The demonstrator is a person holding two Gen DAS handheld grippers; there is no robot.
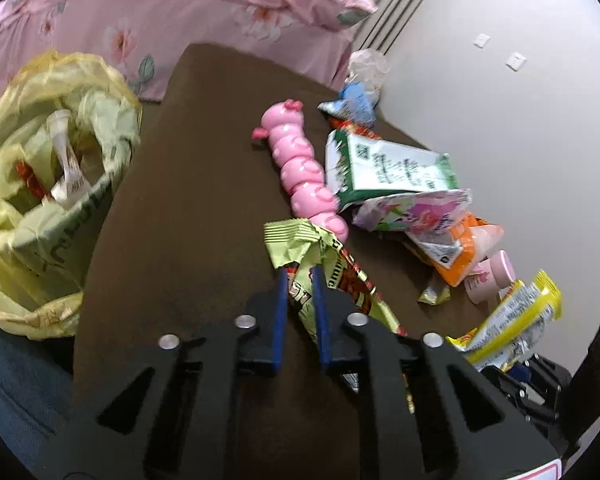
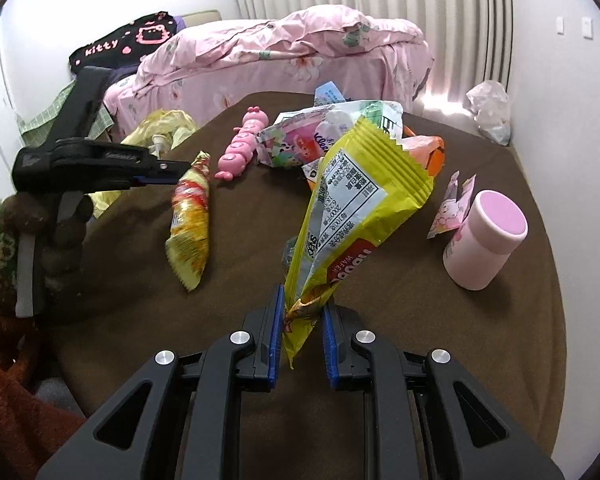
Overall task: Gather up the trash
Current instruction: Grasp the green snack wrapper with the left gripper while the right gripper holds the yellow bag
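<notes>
— What's it all lying on?

— A brown table (image 2: 440, 300) by a pink floral bed (image 2: 300, 52); wrappers, a pink caterpillar toy (image 1: 300, 168) and a pink cup (image 2: 484, 236) scattered about.

— And the bin?

— The yellow bag (image 1: 32, 184) at the table's edge already holds wrappers.

— The hands?

— Both tilt downward. The left gripper (image 1: 300, 276) is clamped on a green-yellow snack wrapper (image 1: 320, 264); the right gripper (image 2: 302, 308) pinches a yellow wafer wrapper (image 2: 352, 216), raised upright.

My left gripper (image 1: 300, 270) is clamped on the green/red snack wrapper (image 1: 324, 276), lying on the brown surface (image 1: 204, 184). Pink caterpillar toy (image 1: 304, 172) just beyond it, wrapper pile to the right. Yellow trash bag (image 1: 28, 168) at left w/ trash inside.
</notes>
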